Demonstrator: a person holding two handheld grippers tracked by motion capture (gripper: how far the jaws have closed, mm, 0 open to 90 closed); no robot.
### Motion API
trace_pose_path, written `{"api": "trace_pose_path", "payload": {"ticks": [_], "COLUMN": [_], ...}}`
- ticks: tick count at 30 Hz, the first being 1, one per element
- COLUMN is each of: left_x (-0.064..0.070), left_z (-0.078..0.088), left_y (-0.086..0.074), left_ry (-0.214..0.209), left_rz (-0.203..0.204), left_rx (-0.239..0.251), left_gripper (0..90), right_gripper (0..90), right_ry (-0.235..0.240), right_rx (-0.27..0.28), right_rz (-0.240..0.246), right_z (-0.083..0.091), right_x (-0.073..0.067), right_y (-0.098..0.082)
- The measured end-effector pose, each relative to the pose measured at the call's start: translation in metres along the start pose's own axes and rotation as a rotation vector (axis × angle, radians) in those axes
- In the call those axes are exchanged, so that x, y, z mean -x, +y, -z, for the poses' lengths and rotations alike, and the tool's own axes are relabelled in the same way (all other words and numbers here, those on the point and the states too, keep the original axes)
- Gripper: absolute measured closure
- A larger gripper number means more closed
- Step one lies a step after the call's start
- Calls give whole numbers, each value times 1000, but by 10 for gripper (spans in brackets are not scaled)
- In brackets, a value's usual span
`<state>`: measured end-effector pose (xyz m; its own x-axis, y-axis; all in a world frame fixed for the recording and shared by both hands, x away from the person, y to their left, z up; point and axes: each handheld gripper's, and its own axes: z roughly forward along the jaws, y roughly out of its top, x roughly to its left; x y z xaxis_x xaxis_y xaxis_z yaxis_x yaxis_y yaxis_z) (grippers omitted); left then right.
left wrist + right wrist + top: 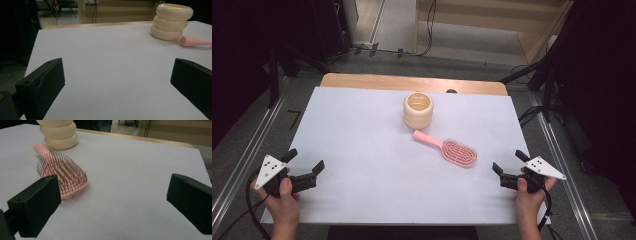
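A pink hairbrush [449, 148] [62, 175] lies bristles up near the middle of the white table cover [362, 150], its handle [195, 41] pointing toward a cream ribbed cup [418, 110] [172, 22] [58, 133] that stands upright behind it. My left gripper [305, 161] [117, 85] hovers open at the near left corner, jaws wide apart with nothing between them. At the near right edge my right gripper [508, 162] [112, 205] is open too, with the brush head just ahead and left of its left jaw.
The white cover leaves a strip of wooden tabletop [412, 82] bare along the far edge. Metal rails [562, 160] run down both sides of the table. Dark stands and cables [532, 115] sit on the floor around it.
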<state>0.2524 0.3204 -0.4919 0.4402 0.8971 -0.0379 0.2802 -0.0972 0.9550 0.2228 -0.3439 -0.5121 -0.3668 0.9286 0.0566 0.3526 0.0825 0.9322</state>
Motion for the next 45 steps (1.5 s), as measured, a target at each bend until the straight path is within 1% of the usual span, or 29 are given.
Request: {"api": "trace_pose_path", "payload": {"ticks": [2, 3, 4, 5, 6, 7, 8, 9, 10, 12, 14, 18, 19, 20, 22, 24, 26, 27, 30, 31, 32, 33, 34, 36, 37, 38, 40, 42, 45], "left_x": [-1, -2, -2, -3, -3, -2, -2, -1, -2, -1, -2, 0, 2, 2, 2, 2, 3, 3, 3, 3, 3, 3, 2, 3, 4, 4, 5, 5, 5], "left_z": [0, 0, 0, 0, 0, -2, -4, -7, -9, -10, -9, -7, -6, -6, -10, -10, -10, -10, -10, -9, -8, -8, -8, -9, -9, -9, -9, -10, -10], "left_y": [-1, -1, -1, -1, -1, -1, -1, 0, 0, 0, 0, 0, 0, 0, 1, 1, 1, 1, 1, 1, 1, 1, 1, 1, 1, 1, 1, 1, 1], "left_ry": [0, -2, -2, -3, 2, 11, 22, 34, 41, 56, 62, 56, 46, 46, 39, 36, 33, 27, 20, 23, 20, 20, 23, 20, 19, 20, 18, 16, 15], "left_rz": [10, 20, 20, 23, 23, 22, 18, 10, 8, 14, 15, -1, -19, -19, -23, -27, -31, -33, -36, -36, -30, -30, -29, -28, -37, -41, -44, -48, -46], "left_rx": [7, 9, 9, 8, 5, 2, -10, -27, -36, -39, -28, -21, -24, -24, -50, -53, -54, -54, -54, -48, -37, -37, -38, -38, -44, -46, -47, -50, -46], "left_gripper": [0, 0, 0, 0, 0, 0, 0, 0, 0, 0, 0, 0, 0, 0, 0, 0, 0, 0, 0, 0, 0, 0, 0, 0, 0, 0, 0, 0, 0], "right_gripper": [0, 0, 0, 53, 152, 152, 183, 172, 179, 206, 248, 305, 322, 334, 383, 428, 437, 467, 534, 562, 569, 569, 597, 604, 626, 658, 661, 665, 690], "right_ry": [-5, 10, 10, 77, 84, 84, 76, 72, 76, 82, 79, 65, 71, 77, 87, 78, 78, 88, 83, 90, 106, 106, 133, 141, 151, 173, 218, 220, 226], "right_rx": [-11, -10, -10, -20, -21, -21, -27, -38, -35, -30, -37, -51, -55, -59, -68, -79, -87, -102, -105, -102, -103, -103, -110, -122, -126, -135, -161, -170, -189], "right_rz": [-1, -10, -10, -30, -30, -30, -15, 9, 12, 25, 34, 39, 41, 39, 40, 44, 46, 51, 79, 76, 68, 68, 68, 92, 102, 116, 124, 130, 157], "right_z": [-1, -1, -1, -2, -2, -2, -2, -2, -2, -3, -4, -6, -6, -6, -8, -10, -12, -16, -19, -20, -22, -22, -26, -30, -32, -34, -40, -42, -50], "right_x": [0, 0, 0, 2, 1, 1, 0, -6, -8, -13, -17, -24, -24, -25, -26, -27, -28, -30, -35, -36, -36, -36, -39, -44, -46, -47, -50, -52, -58], "right_y": [1, 2, 2, 5, 7, 7, 10, 18, 20, 26, 32, 42, 44, 46, 49, 52, 54, 58, 64, 66, 69, 69, 74, 80, 83, 86, 92, 94, 103]}}
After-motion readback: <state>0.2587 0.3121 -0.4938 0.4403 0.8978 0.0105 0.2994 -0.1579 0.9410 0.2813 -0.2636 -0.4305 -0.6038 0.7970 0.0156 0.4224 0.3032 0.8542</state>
